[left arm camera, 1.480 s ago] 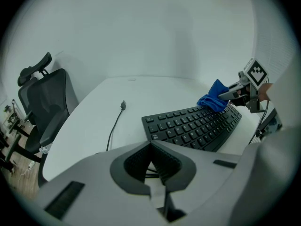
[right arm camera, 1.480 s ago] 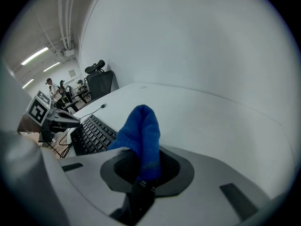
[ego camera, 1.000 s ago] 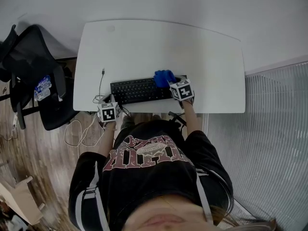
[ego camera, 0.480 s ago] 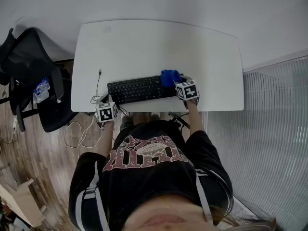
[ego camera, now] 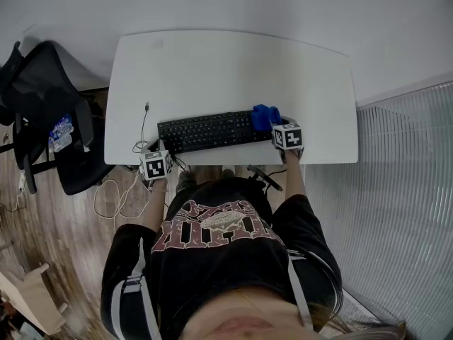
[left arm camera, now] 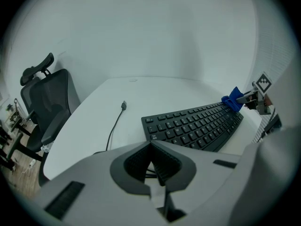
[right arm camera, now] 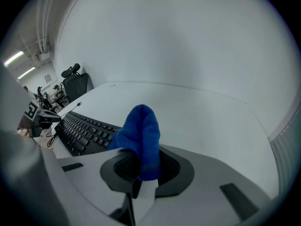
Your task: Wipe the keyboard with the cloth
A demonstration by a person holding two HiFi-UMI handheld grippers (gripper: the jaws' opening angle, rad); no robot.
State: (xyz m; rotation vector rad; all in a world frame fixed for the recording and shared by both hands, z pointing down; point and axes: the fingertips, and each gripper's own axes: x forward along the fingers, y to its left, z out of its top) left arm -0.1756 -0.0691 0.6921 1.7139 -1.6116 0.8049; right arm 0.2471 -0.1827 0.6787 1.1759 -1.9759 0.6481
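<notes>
A black keyboard [ego camera: 205, 131] lies near the front edge of the white table [ego camera: 233, 69]. My right gripper [ego camera: 276, 124] is shut on a blue cloth [ego camera: 263, 117], which rests at the keyboard's right end. In the right gripper view the cloth [right arm camera: 141, 138] stands bunched up between the jaws, with the keyboard [right arm camera: 84, 131] to its left. My left gripper [ego camera: 157, 149] sits at the table's front edge by the keyboard's left end. Its jaws [left arm camera: 151, 146] are shut with nothing between them. The left gripper view shows the keyboard [left arm camera: 195, 125] and the far cloth [left arm camera: 231, 101].
A thin black cable [ego camera: 145, 122] with a plug runs on the table left of the keyboard and shows in the left gripper view as the cable [left arm camera: 115, 126]. A black office chair [ego camera: 49, 112] stands left of the table. More cables [ego camera: 120, 197] lie on the floor.
My right gripper has slid the blue cloth rightward along the keyboard, from past its middle to its right end. The left gripper has barely moved.
</notes>
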